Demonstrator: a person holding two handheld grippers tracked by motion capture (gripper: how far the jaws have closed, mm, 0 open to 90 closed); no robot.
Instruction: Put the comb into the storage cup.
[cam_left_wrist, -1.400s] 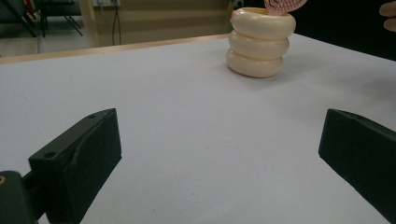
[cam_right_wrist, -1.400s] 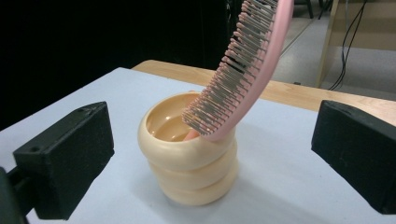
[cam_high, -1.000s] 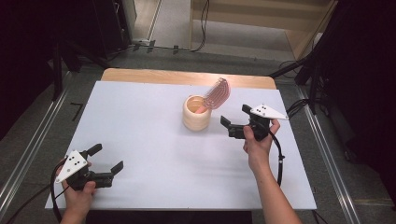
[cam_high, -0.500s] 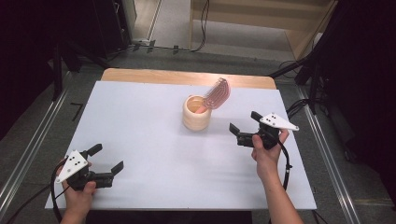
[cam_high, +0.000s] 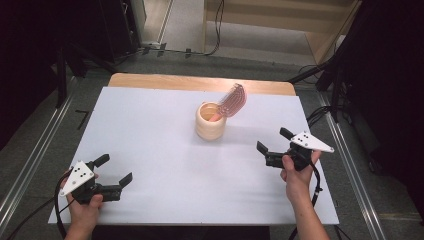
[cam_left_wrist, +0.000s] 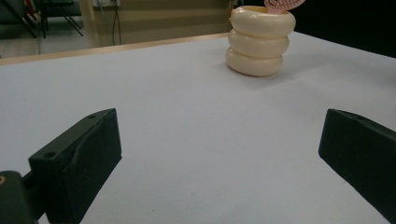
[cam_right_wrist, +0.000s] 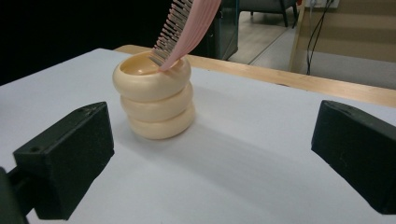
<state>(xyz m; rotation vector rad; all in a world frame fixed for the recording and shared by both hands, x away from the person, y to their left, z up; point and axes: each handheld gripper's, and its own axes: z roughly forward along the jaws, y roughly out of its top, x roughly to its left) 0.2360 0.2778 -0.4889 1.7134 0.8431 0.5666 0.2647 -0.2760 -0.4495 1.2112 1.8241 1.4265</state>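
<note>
The right gripper (cam_high: 274, 141) has moved back from the cup (cam_high: 210, 121), jaws wide, holding nothing. The left gripper (cam_high: 113, 170) stays wide. The cup, mid-table, holds 1 pink comb (cam_high: 233, 100).

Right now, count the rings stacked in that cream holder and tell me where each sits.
3. The holder shows a bottom ring on the table, a middle ring on it, and a top ring at the mouth, where the pink comb leans out.
</note>
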